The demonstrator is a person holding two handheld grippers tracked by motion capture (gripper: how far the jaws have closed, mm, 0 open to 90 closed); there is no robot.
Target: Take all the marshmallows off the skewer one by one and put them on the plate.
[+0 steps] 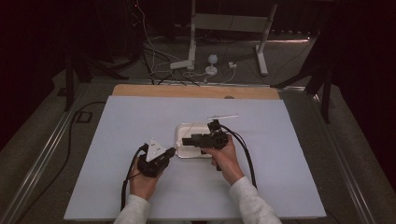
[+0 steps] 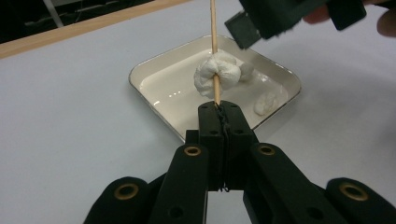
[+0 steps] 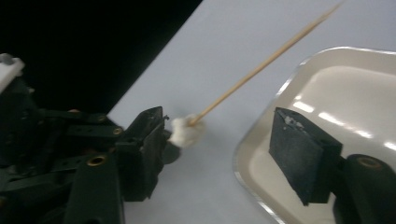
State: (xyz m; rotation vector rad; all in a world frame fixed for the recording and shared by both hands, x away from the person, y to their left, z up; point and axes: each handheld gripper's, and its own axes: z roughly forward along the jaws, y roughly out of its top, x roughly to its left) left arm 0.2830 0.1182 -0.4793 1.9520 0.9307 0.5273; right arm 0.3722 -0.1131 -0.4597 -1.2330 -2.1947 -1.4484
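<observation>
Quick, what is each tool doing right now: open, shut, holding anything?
Left tool: shut on the thin wooden skewer that carries a white marshmallow.
Right tool: open, holding nothing, over the edge of the white square tray.

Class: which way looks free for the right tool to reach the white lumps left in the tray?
Probably from above: the right tool hangs open over the tray, with nothing covering the loose lumps.

A pale tan wooden skewer (image 2: 214,28) is seen threaded through a white marshmallow (image 2: 219,74). A glossy cream tray (image 2: 159,79) with a silvery rim is set on the plain pale grey desk (image 2: 70,121). Both grippers' fingers (image 2: 219,135) are matt black, with brass-coloured rivets.
</observation>
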